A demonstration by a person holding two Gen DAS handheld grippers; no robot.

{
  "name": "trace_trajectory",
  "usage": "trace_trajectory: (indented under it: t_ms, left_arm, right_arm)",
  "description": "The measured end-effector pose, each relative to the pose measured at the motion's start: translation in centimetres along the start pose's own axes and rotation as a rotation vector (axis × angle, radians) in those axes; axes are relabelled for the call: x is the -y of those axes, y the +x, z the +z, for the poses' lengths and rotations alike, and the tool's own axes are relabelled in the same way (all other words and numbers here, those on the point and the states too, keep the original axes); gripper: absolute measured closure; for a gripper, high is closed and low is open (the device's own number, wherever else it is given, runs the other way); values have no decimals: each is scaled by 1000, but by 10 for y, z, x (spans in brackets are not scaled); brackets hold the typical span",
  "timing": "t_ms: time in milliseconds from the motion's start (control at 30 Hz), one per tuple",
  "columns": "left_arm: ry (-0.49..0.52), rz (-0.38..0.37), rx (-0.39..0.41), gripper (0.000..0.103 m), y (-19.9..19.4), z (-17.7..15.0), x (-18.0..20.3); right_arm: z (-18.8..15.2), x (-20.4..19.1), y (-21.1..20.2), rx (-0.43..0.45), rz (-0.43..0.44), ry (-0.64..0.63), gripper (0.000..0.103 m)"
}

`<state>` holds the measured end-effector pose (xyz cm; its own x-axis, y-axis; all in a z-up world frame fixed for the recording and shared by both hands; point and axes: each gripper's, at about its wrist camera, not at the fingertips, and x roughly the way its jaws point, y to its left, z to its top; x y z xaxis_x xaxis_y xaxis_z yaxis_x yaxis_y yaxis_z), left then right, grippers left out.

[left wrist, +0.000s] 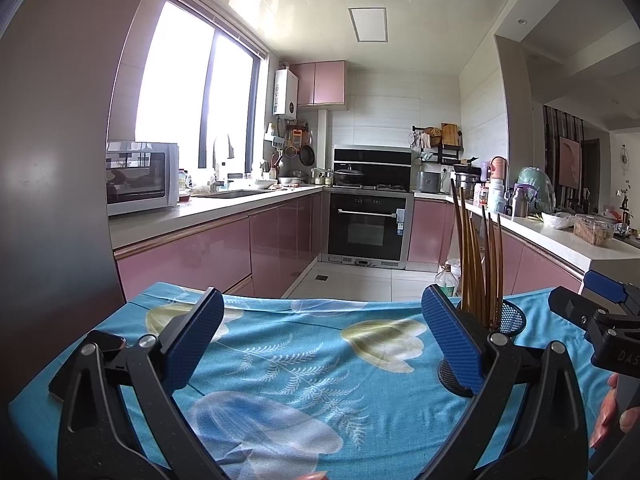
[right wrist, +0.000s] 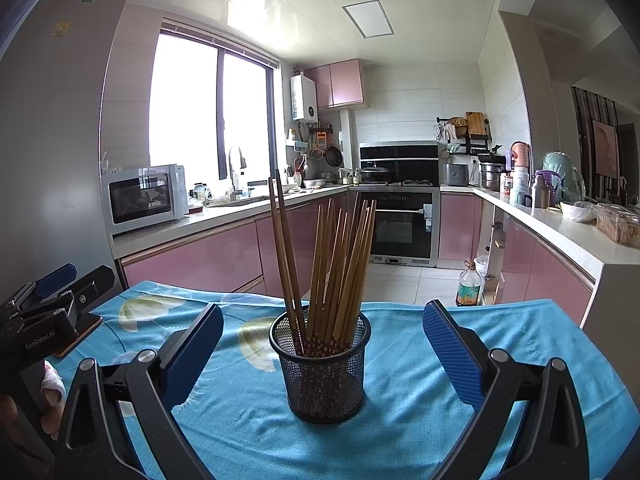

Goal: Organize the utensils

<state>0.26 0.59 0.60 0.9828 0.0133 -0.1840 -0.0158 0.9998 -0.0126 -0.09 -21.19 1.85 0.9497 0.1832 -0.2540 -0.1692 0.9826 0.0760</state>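
Between the jaws of the right gripper [right wrist: 323,354], and slightly ahead of them, stands the black mesh holder [right wrist: 319,376] on the desk [right wrist: 420,432], which is covered with a blue floral cloth [right wrist: 400,400]. The jaws are spread wide and clamp nothing; each blue pad is well apart from the holder wall.

All visible chopsticks [right wrist: 340,264] stand inside the holder, handle ends down, tips fanned upward. Two darker sticks lean toward the left pad; the remainder lean toward the right pad. None lies on the cloth in either view.

The left gripper [left wrist: 322,338] also has its jaws spread apart and empty. Only bare cloth lies between its pads. From this camera the holder sits just outside and partly behind the right-hand pad, so its lower body is hidden.

A flat dark object with a brown edge [right wrist: 78,334] rests on the cloth beyond the left pad of the right gripper, under the left gripper body. Its identity cannot be determined from these views; it is possibly a phone or a small tray.

Task status, as a judgement:
- Collection of the chopsticks into the holder appears complete.
- No loose utensil remains visible on the desk.
- Remaining work, if any, is limited to straightening the bundle or repositioning the holder.
- Parts of the desk nearest the operator are masked by the gripper bodies, so a hidden item cannot be excluded.
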Motion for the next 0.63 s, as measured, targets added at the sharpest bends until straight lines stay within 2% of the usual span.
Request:
trace_trajectory:
  t_ms: [333, 533, 633]
  left_arm:
    - [1, 9, 10, 6, -1, -1, -1]
    - [-18, 5, -57, 6, 10, -4, -4]
    - [-19, 0, -110, 6, 19, -7, -8]
  right_arm:
    - [-2, 1, 0, -7, 1, 3, 6]
    - [-5, 5, 0, -27, -14, -7, 6]
    - [-10, 19, 5, -79, -38, -13, 6]
